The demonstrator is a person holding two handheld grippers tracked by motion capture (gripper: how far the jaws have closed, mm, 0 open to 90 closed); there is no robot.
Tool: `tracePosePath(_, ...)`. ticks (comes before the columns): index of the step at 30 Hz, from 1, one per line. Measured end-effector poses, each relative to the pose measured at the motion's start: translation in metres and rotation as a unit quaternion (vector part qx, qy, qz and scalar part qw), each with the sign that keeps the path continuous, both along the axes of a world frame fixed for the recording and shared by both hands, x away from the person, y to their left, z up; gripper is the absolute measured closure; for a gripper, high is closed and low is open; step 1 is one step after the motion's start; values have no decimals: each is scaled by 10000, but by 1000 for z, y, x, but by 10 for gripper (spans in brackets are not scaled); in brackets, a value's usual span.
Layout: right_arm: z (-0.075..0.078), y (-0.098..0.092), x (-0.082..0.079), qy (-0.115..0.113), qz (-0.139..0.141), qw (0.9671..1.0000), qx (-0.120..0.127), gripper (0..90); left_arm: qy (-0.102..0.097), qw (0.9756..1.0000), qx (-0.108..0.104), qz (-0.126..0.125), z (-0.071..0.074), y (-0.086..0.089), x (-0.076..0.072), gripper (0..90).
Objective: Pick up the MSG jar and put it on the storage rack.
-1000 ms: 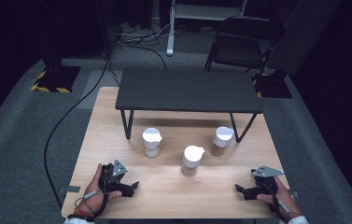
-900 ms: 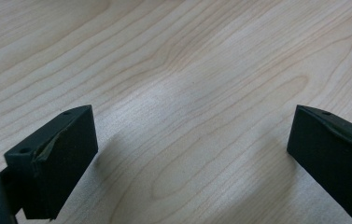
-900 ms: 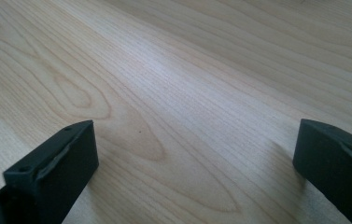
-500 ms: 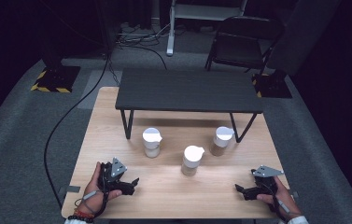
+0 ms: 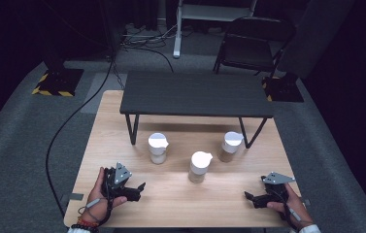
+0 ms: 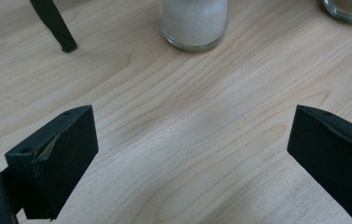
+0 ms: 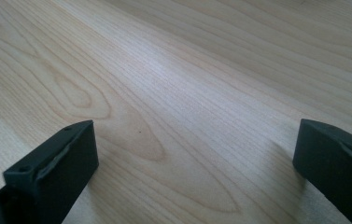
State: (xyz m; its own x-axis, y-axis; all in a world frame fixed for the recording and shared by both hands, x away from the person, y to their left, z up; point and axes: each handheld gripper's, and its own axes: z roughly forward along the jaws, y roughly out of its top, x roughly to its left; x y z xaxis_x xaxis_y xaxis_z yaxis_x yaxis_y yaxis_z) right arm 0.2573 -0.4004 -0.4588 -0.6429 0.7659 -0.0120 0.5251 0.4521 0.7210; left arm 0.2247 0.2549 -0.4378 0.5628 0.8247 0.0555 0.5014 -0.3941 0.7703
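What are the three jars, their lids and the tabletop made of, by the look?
Jars: likely clear glass; the thick see-through base shows white grains inside. The other two hold tan contents. Lids: white, matte, probably plastic; too small to be sure. Tabletop: light wood or wood-look laminate, with visible grain and a soft satin sheen.

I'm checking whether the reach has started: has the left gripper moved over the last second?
Barely: the left gripper has turned slightly, its tips swinging nearer the table's front edge, away from the left jar.

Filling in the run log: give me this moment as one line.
left gripper: open, on table | right gripper: open | three jars: untouched
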Motion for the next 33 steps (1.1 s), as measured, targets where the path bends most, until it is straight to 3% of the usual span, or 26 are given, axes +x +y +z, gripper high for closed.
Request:
tracePosePath(18, 0, 0, 0, -1, 1, 10000, 0, 0, -341, 9993, -83, 113, 12, 2, -7, 17)
tracePosePath(26, 0, 0, 0, 0, 1, 10000, 1, 0, -432, 9991, -52, 3, 18, -6, 1, 17)
tracePosePath(33, 0, 0, 0, -1, 0, 10000, -1, 0, -407, 9990, -179, -3, 22, -7, 13, 16)
